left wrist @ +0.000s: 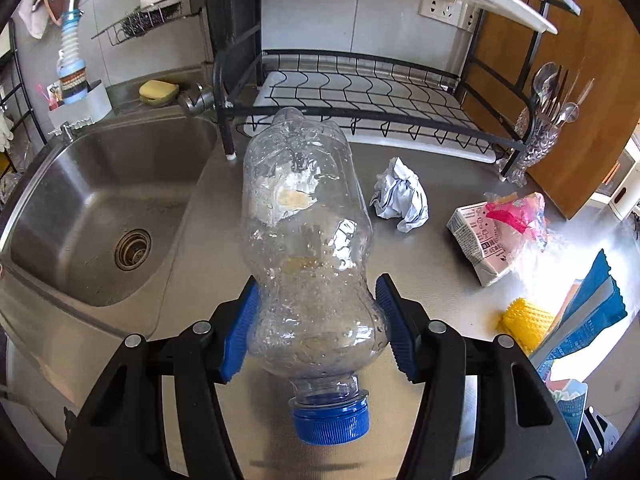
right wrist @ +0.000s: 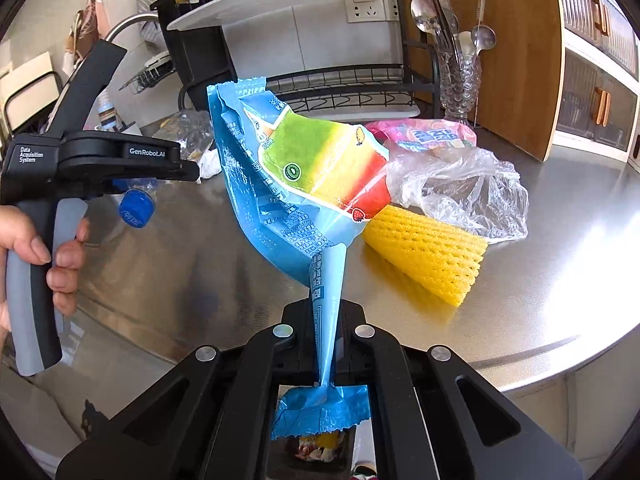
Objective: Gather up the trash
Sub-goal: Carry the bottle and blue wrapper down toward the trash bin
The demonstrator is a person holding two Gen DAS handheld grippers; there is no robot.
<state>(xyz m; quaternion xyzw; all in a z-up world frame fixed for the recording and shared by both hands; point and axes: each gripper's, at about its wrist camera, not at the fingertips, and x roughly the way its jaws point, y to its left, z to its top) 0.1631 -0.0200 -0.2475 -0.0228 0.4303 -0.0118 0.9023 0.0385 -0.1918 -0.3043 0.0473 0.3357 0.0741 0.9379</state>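
Both tongs are loaded: left tongs pinch the bottle, right tongs the wrapper; keep grips firm.

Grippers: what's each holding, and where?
Left gripper holds the plastic bottle around its body near the shoulder. Right gripper pinches the blue wrapper by its twisted end.

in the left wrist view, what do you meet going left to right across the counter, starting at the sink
sink → plastic bottle held in the left tongs → crumpled paper → pink-and-white packet → blue wrapper
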